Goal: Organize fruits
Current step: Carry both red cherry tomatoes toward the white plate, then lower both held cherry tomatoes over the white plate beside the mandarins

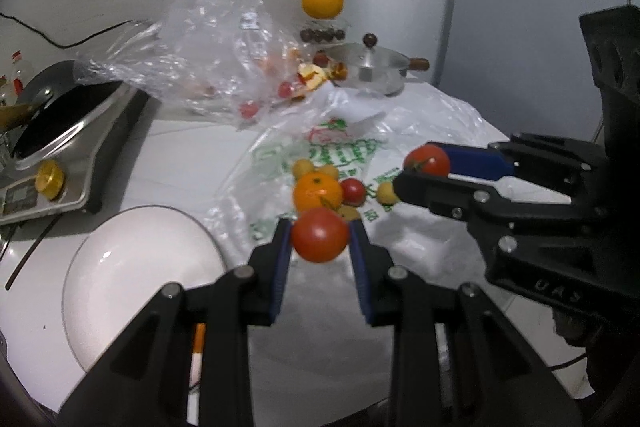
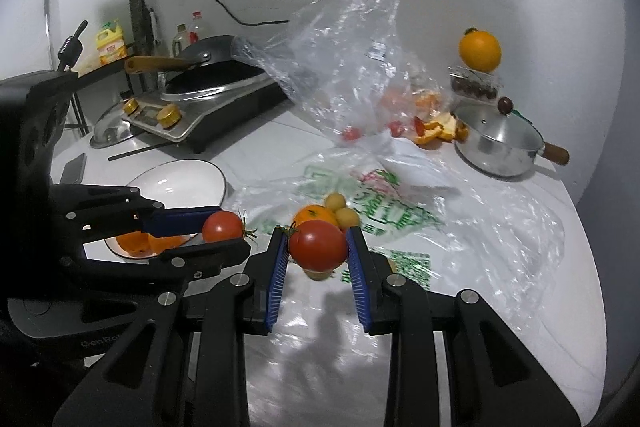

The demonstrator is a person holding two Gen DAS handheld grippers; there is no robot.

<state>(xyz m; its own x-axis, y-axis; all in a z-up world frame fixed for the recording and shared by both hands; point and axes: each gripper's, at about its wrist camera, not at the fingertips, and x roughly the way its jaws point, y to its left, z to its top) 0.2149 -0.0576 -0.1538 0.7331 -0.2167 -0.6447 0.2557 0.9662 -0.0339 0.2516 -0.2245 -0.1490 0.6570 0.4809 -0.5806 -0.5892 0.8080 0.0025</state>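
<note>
Tomatoes, two — one clamped in left gripper (image 1: pixel 320 235) above white bowl's (image 1: pixel 132 291) edge, other (image 2: pixel 318 245) clamped in right gripper (image 2: pixel 318 247) over printed plastic bag (image 2: pixel 384 203) holding orange (image 2: pixel 314 215) and small yellow fruits (image 2: pixel 340 209).

Left gripper (image 1: pixel 320 239): black frame, blue ribbed pads on the fingers (image 1: pixel 282 247); red tomato (image 1: pixel 319 235) between them. Right gripper (image 2: pixel 318 247): same black and blue; second red tomato (image 2: pixel 318 244), green stalk. Worktop (image 2: pixel 500 307): white. Printed bag (image 2: pixel 400 211): clear film with green lettering and a red-and-green mark. On it, an orange tangerine (image 1: pixel 318 191), small pale-yellow fruits (image 1: pixel 387 193), a small red one (image 1: pixel 353 191). Crumpled bag (image 2: pixel 344 59): plain clear. White bowl (image 1: pixel 132 283), dark rim line. Pot (image 2: pixel 498 147): silver, brown knob and handle. Cooker (image 2: pixel 208 111): black and steel, gold-yellow knobs. Wall: white, black cable.
</note>
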